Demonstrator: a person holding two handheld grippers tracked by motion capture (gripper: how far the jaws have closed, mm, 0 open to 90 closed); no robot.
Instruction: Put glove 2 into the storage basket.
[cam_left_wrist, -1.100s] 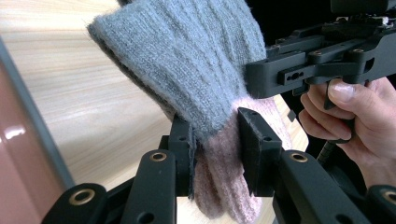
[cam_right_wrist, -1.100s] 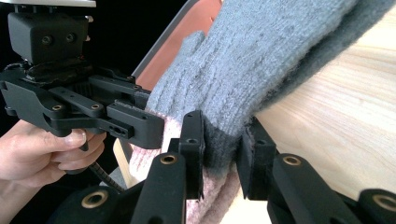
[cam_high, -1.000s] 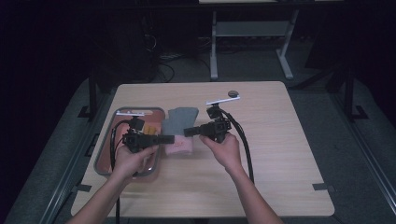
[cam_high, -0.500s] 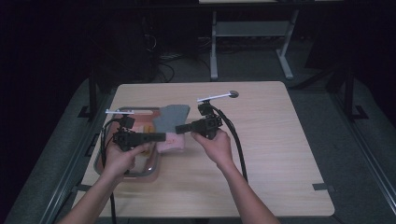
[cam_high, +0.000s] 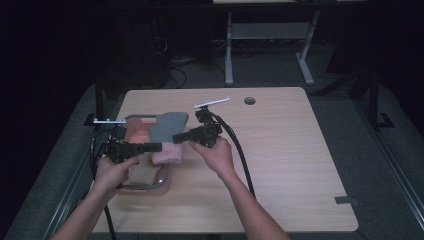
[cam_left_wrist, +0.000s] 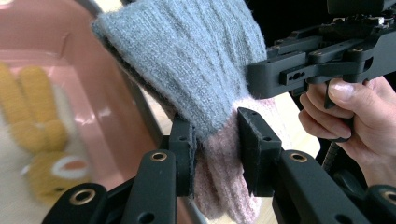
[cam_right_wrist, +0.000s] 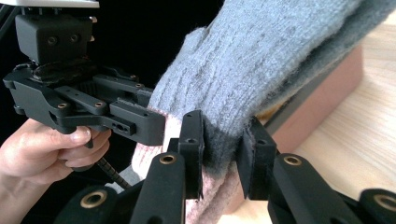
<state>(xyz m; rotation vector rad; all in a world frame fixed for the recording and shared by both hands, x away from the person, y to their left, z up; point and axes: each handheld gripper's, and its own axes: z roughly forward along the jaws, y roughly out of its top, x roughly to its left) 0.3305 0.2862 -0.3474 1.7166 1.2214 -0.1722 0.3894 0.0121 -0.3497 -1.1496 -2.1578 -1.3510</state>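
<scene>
**Both tongs pinch one knitted piece above the pink tray**

The wooden tabletop (cam_high: 280, 150) carries a pink tray (cam_high: 137, 131) with a grey metal rim near its left edge. A yellow and white soft toy (cam_left_wrist: 32, 140) lies inside the tray. Lifted over the tray's right side is a knitted piece (cam_high: 169, 131), grey in its upper part and pink in its lower part. The left tongs (cam_high: 156, 146), held in the left hand (cam_high: 114, 170), are closed on the knit where grey meets pink, fabric bunched between the pads. The right tongs (cam_high: 179, 138), held in the right hand (cam_high: 216, 154), come from the opposite side and are closed on the same knit, just beside the left ones.
</scene>
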